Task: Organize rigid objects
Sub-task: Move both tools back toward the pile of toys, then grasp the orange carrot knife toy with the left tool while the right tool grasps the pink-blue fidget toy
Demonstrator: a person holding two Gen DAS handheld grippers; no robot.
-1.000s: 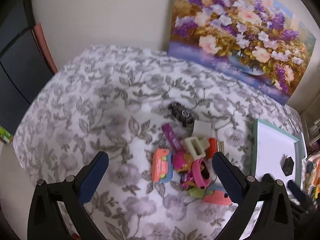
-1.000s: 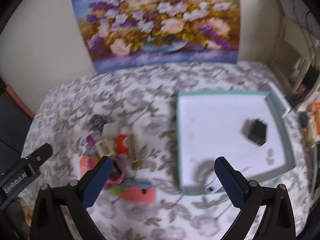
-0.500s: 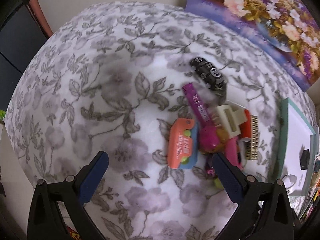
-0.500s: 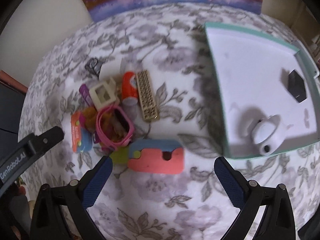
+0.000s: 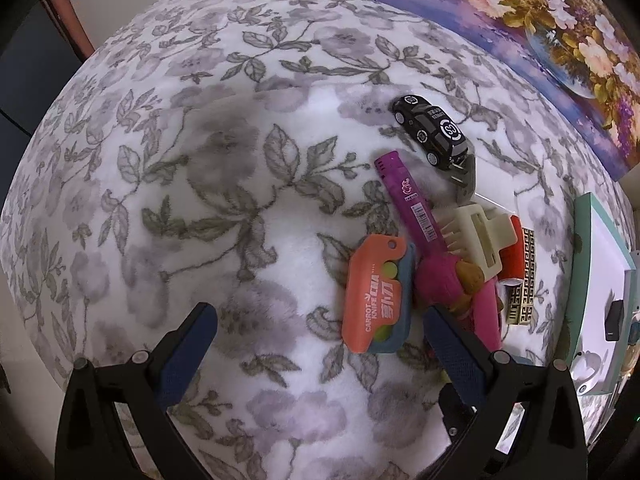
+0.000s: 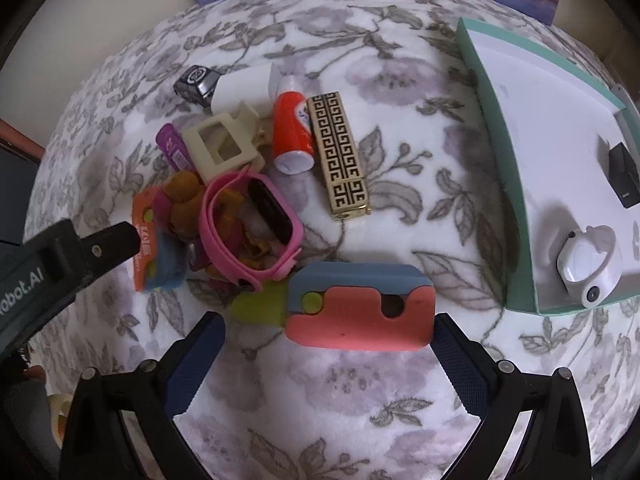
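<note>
A heap of small objects lies on the flowered cloth. In the left wrist view, the orange carrot-knife toy (image 5: pixel 378 294) sits just ahead of my open left gripper (image 5: pixel 320 332), beside a purple pen (image 5: pixel 408 200), a cream clip (image 5: pixel 476 236) and a black toy car (image 5: pixel 432 130). In the right wrist view, my open right gripper (image 6: pixel 330 340) hovers right over a pink and blue foam toy (image 6: pixel 360 308). Behind it lie a pink watch (image 6: pixel 252 224), a gold patterned bar (image 6: pixel 340 152) and a red can (image 6: pixel 292 132). The green-rimmed tray (image 6: pixel 500 168) holds a white camera (image 6: pixel 588 264) and a black cube (image 6: pixel 624 172).
A flower painting (image 5: pixel 540 36) leans on the wall behind the table. The left gripper's body (image 6: pixel 52 256) reaches in from the left of the right wrist view. Dark furniture (image 5: pixel 24 60) stands off the table's left edge. Bare cloth spreads left of the heap.
Both grippers have dropped lower and closer to the heap. The carrot-knife toy and the pink foam toy now sit much nearer their fingers.
</note>
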